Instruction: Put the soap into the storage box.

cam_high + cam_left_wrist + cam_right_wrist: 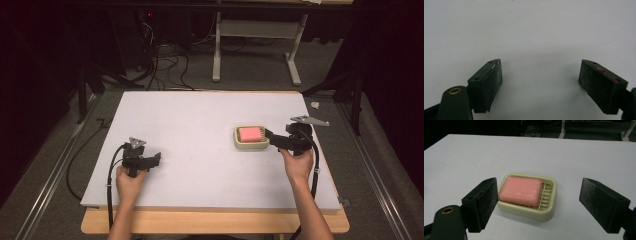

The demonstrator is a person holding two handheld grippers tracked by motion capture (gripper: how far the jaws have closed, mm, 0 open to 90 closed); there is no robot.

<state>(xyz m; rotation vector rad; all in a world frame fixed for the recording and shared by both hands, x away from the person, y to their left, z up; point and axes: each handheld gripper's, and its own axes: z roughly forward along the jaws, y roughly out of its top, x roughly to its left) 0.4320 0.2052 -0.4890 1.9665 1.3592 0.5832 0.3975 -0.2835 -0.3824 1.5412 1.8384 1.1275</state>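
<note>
A pink bar of soap (521, 191) lies in a cream soap dish (549, 206) on the white table top, right of centre in the high view, where the soap (249, 133) sits inside the dish (251, 146). My right gripper (539, 182) is open just in front of the dish. Its left jaw stands close to the dish's left edge and its right jaw stands well clear of it. In the high view the right gripper (272, 138) points left at the dish. My left gripper (156, 158) rests near the front left, open (540, 72) over the bare table top.
The white table top (200, 115) lies on a wooden table whose edge (210, 222) shows at the front. A small white object (315, 105) lies by the far right corner. Beyond the table are a white stand (217, 55) and loose cables (165, 60) on the floor.
</note>
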